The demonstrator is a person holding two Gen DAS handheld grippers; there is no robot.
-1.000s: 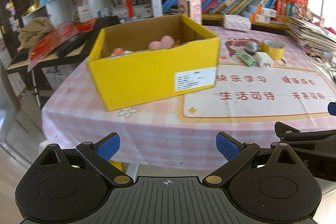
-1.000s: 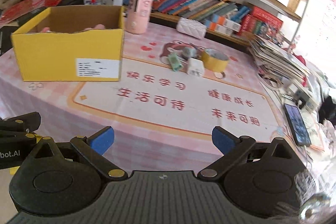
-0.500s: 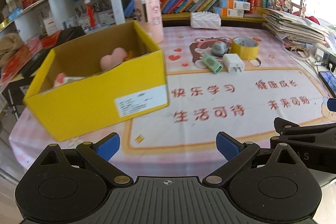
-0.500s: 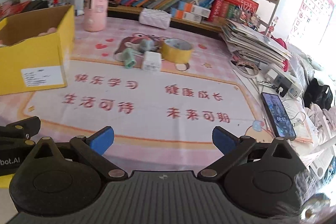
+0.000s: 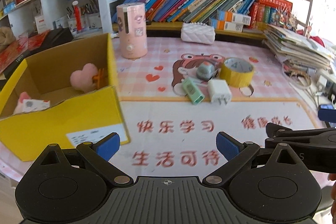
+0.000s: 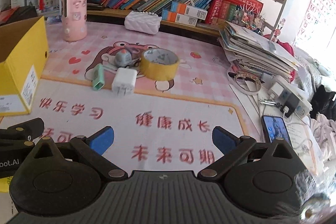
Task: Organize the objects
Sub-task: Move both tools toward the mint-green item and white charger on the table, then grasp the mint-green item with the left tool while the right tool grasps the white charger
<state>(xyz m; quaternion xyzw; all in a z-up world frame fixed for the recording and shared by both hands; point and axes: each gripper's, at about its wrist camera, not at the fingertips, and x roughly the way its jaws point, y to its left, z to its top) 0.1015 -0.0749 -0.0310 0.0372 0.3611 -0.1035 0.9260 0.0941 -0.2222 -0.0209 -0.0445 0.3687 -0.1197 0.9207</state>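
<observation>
One mint-green case (image 5: pixel 192 91) lies flat, its long axis running toward the white charger (image 5: pixel 219 91).

Black left gripper (image 5: pixel 168 145) and right gripper (image 6: pixel 162 140); blue fingertip pads (image 5: pixel 108 143)

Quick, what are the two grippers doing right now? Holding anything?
Left gripper: open, holding nothing.
Right gripper: open, holding nothing.

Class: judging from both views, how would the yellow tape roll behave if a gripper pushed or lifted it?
The tape roll lies flat on its side, so a push probably slides it, not rolls it. Its hollow core suggests it is light. Its stiff-looking ring should hold shape when pinched.
</observation>
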